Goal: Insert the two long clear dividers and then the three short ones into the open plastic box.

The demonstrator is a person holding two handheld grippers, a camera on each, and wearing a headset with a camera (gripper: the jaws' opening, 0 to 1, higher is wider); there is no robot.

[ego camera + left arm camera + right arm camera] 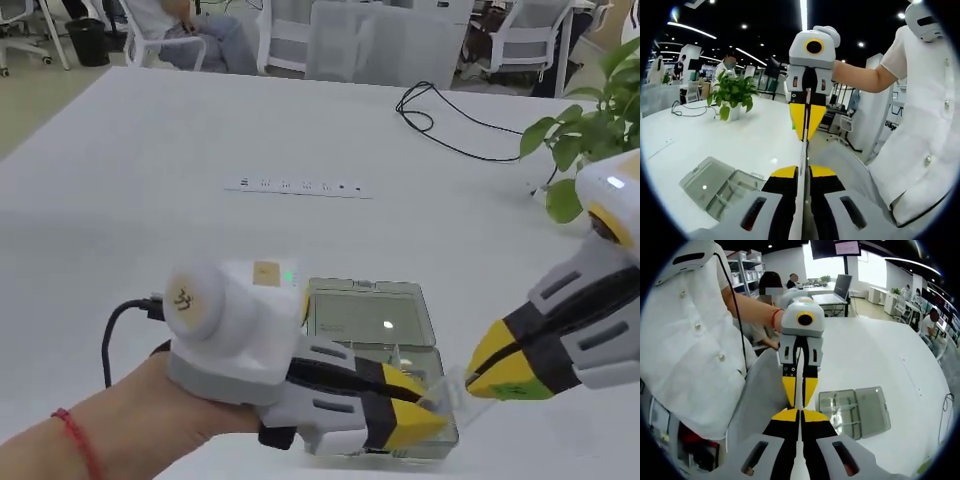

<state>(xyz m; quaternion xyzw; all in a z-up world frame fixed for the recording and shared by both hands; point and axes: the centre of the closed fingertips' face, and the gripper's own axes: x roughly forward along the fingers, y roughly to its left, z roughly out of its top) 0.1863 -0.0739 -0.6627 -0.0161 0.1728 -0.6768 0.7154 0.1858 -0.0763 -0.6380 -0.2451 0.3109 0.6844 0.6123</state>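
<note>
Box [372, 318] front hidden behind left gripper [432, 405], right gripper [472, 378] cut by edge, clear divider [452, 392] barely discernible

Partial dark lettering, roughly "Dil…", on white panel [891, 125], rest cut off; nothing else legible.

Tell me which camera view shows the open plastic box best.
The right gripper view: the whole open plastic box lies unblocked, its compartments visible. In the head view the left gripper, gripping a clear divider, hides its near part. The left gripper view catches it low, partly behind the jaws.
</note>
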